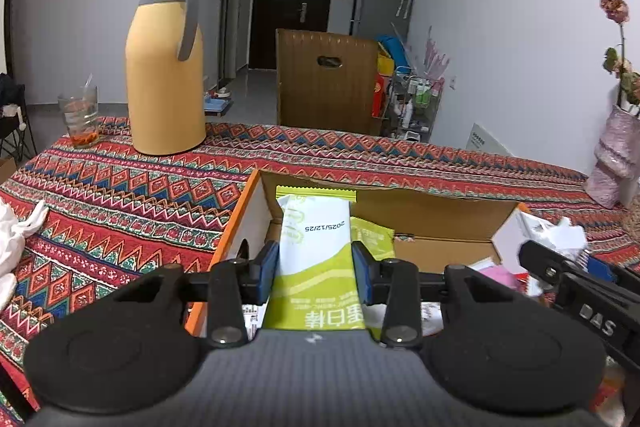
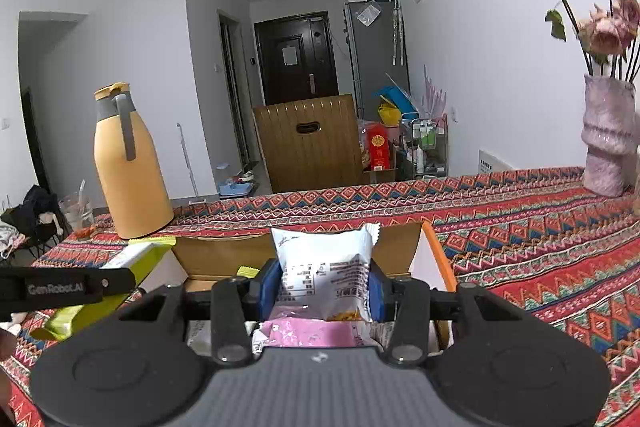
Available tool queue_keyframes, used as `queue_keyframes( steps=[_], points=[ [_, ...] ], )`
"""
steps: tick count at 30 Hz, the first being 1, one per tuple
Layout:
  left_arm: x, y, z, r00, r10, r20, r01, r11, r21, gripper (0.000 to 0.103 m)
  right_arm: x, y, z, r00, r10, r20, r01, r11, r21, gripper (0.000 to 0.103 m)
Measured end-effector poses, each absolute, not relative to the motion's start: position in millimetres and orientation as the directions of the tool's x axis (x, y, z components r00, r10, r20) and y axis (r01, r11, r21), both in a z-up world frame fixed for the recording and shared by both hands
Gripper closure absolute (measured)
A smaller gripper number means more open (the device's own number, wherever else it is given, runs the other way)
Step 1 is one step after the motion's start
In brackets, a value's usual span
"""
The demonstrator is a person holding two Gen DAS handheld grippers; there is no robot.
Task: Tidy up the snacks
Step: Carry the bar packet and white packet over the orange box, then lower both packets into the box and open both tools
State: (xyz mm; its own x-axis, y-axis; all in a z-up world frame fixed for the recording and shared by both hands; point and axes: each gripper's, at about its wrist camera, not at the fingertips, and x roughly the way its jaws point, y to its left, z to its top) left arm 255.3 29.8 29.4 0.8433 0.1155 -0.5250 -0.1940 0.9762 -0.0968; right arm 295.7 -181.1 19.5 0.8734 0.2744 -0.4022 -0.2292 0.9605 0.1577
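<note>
My left gripper (image 1: 316,269) is shut on a long green and white snack bar (image 1: 316,247), held over the left part of an open cardboard box (image 1: 436,211) with orange edges. Another green packet (image 1: 374,235) lies inside the box behind it. My right gripper (image 2: 322,287) is shut on a white and pink snack packet (image 2: 324,267) over the right part of the same box (image 2: 224,253). In the right wrist view the left gripper (image 2: 72,287) and its green bar (image 2: 132,259) show at the left. The right gripper's black finger (image 1: 568,275) enters the left wrist view from the right.
A yellow thermos jug (image 1: 166,67) and a glass (image 1: 80,115) stand at the far left of the patterned tablecloth (image 1: 120,195). A pink vase with dried flowers (image 2: 608,135) stands at the far right. A wooden chair back (image 1: 326,81) rises behind the table. White cloth (image 1: 16,231) lies at left.
</note>
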Motion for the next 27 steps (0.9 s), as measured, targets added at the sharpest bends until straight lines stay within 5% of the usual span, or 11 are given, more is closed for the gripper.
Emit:
queue_keyframes(
  steps=[12, 14, 17, 19, 27],
  points=[
    [252.9, 33.4, 11.3, 0.852, 0.091, -0.516, -0.168, 0.98, -0.105, 0.061, 291.7, -175.1, 5.9, 0.842, 0.308, -0.443, -0.274, 0.951, 0.14, 0.055],
    [250.4, 35.1, 12.7, 0.857, 0.081, -0.509, -0.162, 0.98, -0.118, 0.046, 289.5, -176.6, 6.6, 0.85, 0.295, -0.437, -0.26, 0.956, 0.14, 0.041],
    [241.6, 34.9, 16.7, 0.873, 0.112, -0.476, -0.189, 0.975, -0.118, 0.003, 285.6, -182.5, 10.1, 0.868, 0.282, -0.408, -0.236, 0.959, 0.16, 0.011],
    [235.8, 34.7, 19.0, 0.883, 0.129, -0.451, -0.204, 0.971, -0.121, 0.0, 283.6, -187.2, 11.1, 0.879, 0.274, -0.391, -0.219, 0.959, 0.18, 0.0],
    [234.9, 35.0, 21.4, 0.882, 0.127, -0.454, -0.206, 0.97, -0.129, 0.0, 282.7, -191.1, 13.0, 0.877, 0.268, -0.4, -0.208, 0.96, 0.188, 0.0]
  ],
)
